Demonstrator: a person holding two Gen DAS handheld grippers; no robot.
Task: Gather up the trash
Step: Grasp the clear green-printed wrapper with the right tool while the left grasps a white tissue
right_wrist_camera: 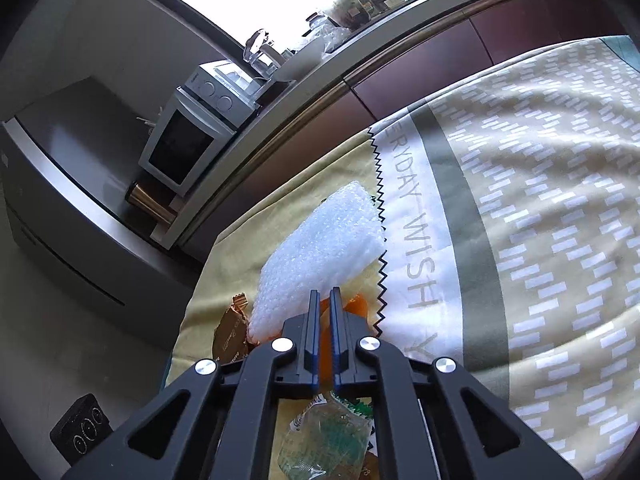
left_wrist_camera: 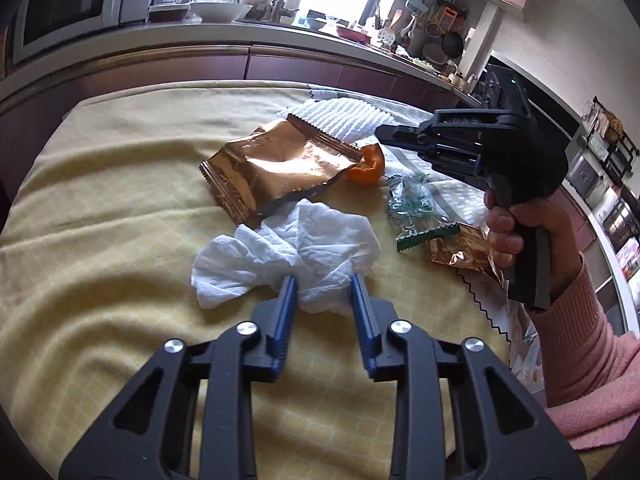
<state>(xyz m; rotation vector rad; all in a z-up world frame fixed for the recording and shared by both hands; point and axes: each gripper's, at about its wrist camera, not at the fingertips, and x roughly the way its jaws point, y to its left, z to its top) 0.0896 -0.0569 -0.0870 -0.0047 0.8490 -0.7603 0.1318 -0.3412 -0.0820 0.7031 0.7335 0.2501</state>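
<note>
A crumpled white tissue (left_wrist_camera: 288, 252) lies on the yellow tablecloth (left_wrist_camera: 100, 208). My left gripper (left_wrist_camera: 323, 280) is open, its blue fingertips touching the tissue's near edge on either side of a fold. Behind lie a large copper foil wrapper (left_wrist_camera: 276, 166), an orange peel (left_wrist_camera: 366, 166), a clear green wrapper (left_wrist_camera: 412, 208) and a small copper wrapper (left_wrist_camera: 460, 250). My right gripper (right_wrist_camera: 325, 294) hovers shut and empty over the orange peel (right_wrist_camera: 356, 304), beside white bubble wrap (right_wrist_camera: 320, 252). It also shows in the left wrist view (left_wrist_camera: 384, 133). The green wrapper (right_wrist_camera: 324, 436) lies beneath it.
A patterned grey and white cloth (right_wrist_camera: 520, 200) covers the table's right part. A kitchen counter (left_wrist_camera: 240, 36) with a microwave (left_wrist_camera: 68, 4) and dishes runs behind the table. The person's hand in a pink sleeve (left_wrist_camera: 580, 320) holds the right gripper.
</note>
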